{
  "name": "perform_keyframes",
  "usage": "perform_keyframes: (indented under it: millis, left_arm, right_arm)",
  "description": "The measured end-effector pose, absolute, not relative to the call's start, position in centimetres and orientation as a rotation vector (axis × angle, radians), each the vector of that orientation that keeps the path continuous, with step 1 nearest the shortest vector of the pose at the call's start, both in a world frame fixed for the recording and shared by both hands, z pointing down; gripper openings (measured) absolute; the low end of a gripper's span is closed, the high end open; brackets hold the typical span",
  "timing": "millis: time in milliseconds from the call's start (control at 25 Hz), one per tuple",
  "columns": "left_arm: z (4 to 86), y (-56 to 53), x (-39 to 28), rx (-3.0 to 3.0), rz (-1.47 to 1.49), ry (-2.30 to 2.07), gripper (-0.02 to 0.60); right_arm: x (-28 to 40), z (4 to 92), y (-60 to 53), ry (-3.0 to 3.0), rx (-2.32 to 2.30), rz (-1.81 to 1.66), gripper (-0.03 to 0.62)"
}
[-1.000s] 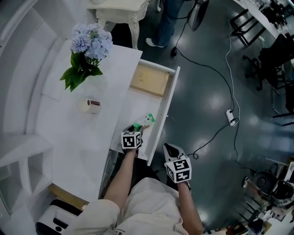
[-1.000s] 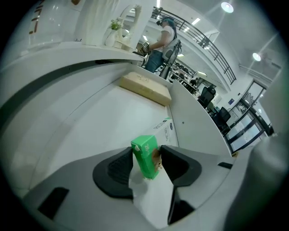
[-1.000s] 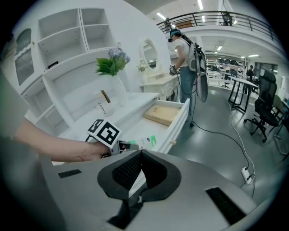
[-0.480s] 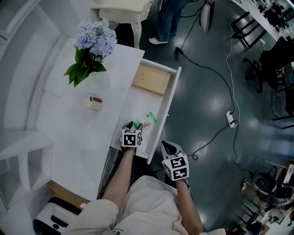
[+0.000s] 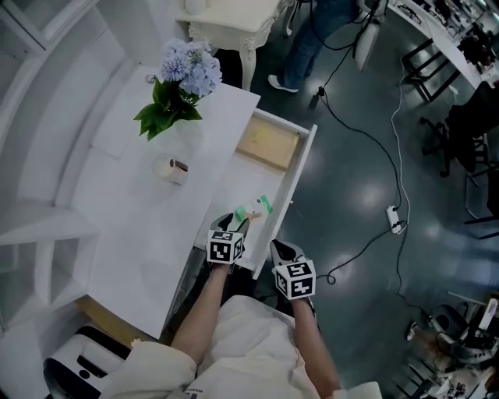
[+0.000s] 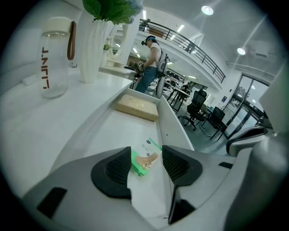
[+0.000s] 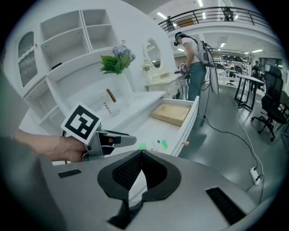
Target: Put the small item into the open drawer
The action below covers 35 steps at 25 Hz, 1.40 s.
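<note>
Left gripper hovers over the near end of the open drawer, its jaws fully apart and holding nothing. Right gripper waits just outside the drawer's front panel, its jaws closed together and empty. A flat tan box lies at the far end of the drawer. The small green-and-white packet rests flat on the drawer floor, close to the front panel. It looks light, thin, bendable and probably slippery, so I would pinch it by one edge.

Bright ceiling lights, floor glare, fisheye-warped dark corners.
</note>
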State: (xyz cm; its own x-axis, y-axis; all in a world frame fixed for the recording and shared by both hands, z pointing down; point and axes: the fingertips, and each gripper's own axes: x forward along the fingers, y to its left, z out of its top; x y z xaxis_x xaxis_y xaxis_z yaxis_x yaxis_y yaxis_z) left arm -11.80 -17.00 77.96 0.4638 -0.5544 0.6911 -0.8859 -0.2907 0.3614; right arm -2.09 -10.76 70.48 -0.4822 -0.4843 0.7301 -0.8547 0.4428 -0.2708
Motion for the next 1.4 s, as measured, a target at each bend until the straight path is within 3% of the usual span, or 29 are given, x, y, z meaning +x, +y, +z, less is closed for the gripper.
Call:
perform_keyframes:
  millis: [760,1200,1400]
  left_arm:
    - [68.4,-11.5,-13.1,2.259,0.621,-1.157,0.224]
    - [67.9,-12.1,-12.3,2.285,0.587,-1.131,0.207]
    - [69.2,-11.9,-11.4,2.288,0.629,-1.104,0.167]
  right_arm:
    - [-3.9,69.5,-12.1,-2.237,1.195,0.876,0.026]
    - [-3.3,68.8,-11.9,-2.233,1.172,0.824,0.026]
    - [-2.4,68.8,-12.1,-2.232,1.182,0.831,0.026]
